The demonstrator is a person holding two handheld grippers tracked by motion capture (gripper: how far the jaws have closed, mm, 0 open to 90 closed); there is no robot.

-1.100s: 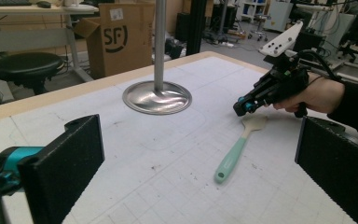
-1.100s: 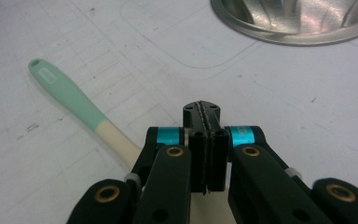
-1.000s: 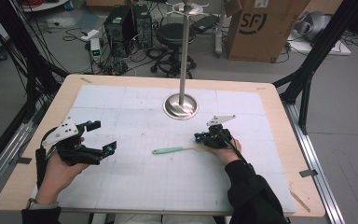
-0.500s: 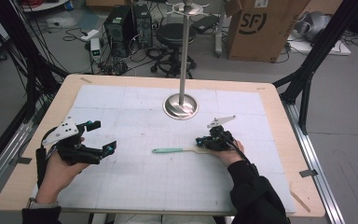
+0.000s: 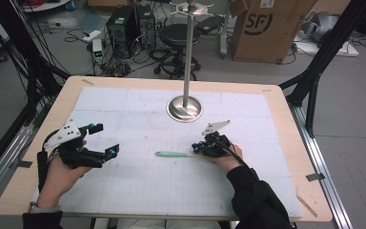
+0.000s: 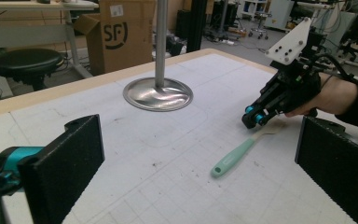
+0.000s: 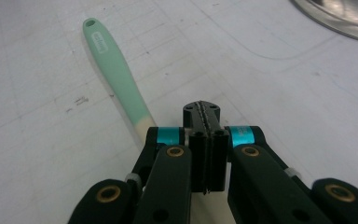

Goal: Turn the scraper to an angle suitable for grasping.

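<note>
Right gripper (image 7: 204,112) hides spatula (image 7: 116,77) head.

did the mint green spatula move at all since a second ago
No. In the high view the mint green spatula lies in the same spot, level on the mat, below the metal stand base, as in both earlier pictures.

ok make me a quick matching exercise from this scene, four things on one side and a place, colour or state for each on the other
Things:
1. left gripper
2. right gripper
3. spatula handle
4. metal stand base

Descriptions:
A. mint green
B. jaws pressed together
C. shiny silver disc, far side of the mat
D. jaws wide apart

Pairs: 1-D, 2-B, 3-A, 4-C
</note>
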